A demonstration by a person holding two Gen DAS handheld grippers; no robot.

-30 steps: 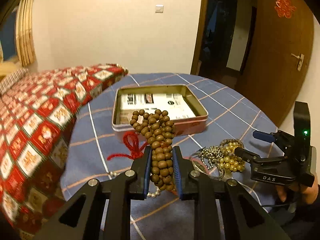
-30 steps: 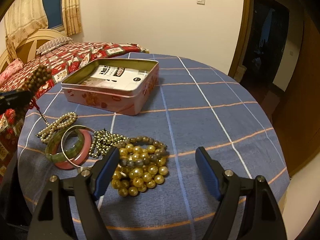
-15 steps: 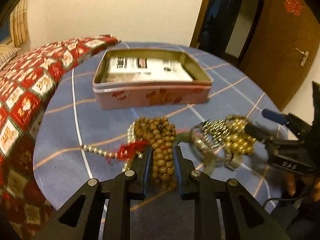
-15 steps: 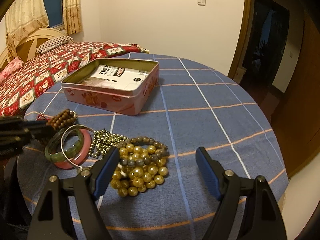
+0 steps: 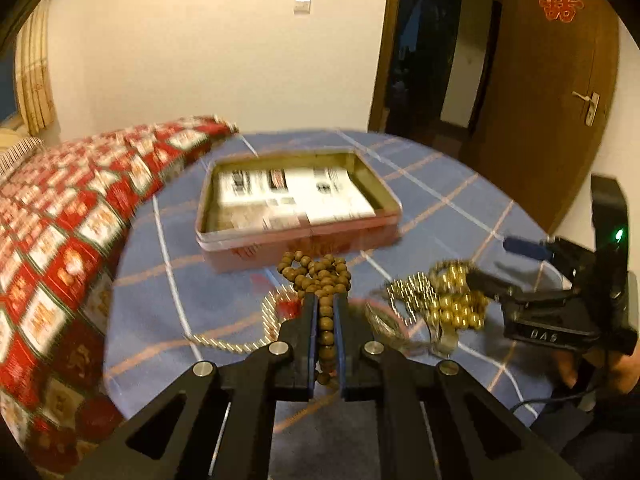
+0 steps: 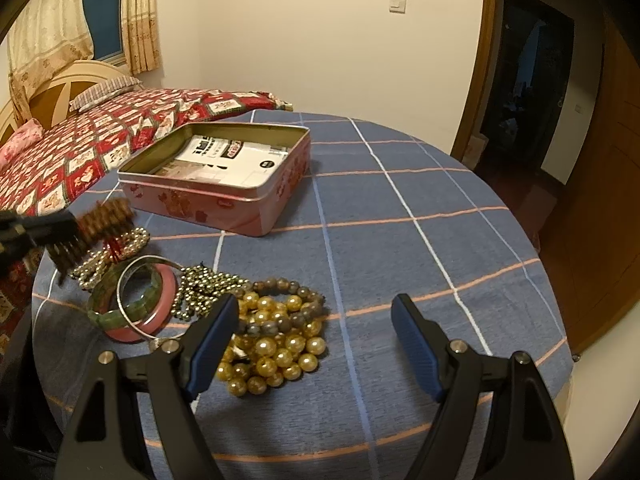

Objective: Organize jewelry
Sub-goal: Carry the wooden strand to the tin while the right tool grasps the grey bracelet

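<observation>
Left wrist view first, and it is blurry. The left gripper [image 5: 326, 320] has its blue pads pressed in on a wooden bead strand [image 5: 320, 280]: a bunched cluster of brown beads spills out past the fingertips, and a single line of beads runs back between the fingers. Take the pink tin [image 5: 298, 210] as the landmark. It sits open on the blue checked tablecloth [image 5: 440, 208], with printed paper [image 5: 292, 196] lying flat inside. The wooden beads are on the near side of the tin, just short of its front wall; whether they hang clear of the cloth, I cannot tell. Nearer than the tin and to its left a pearl strand [image 5: 240, 344] trails across the cloth, a red tassel [image 5: 290, 306] beside it. Nearer and to the right of the tin sits a heap of golden beads [image 5: 456, 304], with the right gripper [image 5: 504, 264] reaching in at it.

Over to the right wrist view, much sharper. The right gripper [image 6: 316, 344] is spread wide, nothing between its fingers. Its left finger lies over the edge of the golden beads [image 6: 276, 344]; the right finger is over bare cloth. The pink tin [image 6: 224, 188] is well beyond. On the near left of the tin lie a green bangle [image 6: 120, 300], a pink bangle [image 6: 160, 304], a thin metal bangle [image 6: 136, 292] and a clump of small metallic beads [image 6: 204, 286]. At the far left edge the left gripper [image 6: 36, 228] carries the wooden bead strand [image 6: 102, 224], blurred, above the pearl strand [image 6: 112, 256].
</observation>
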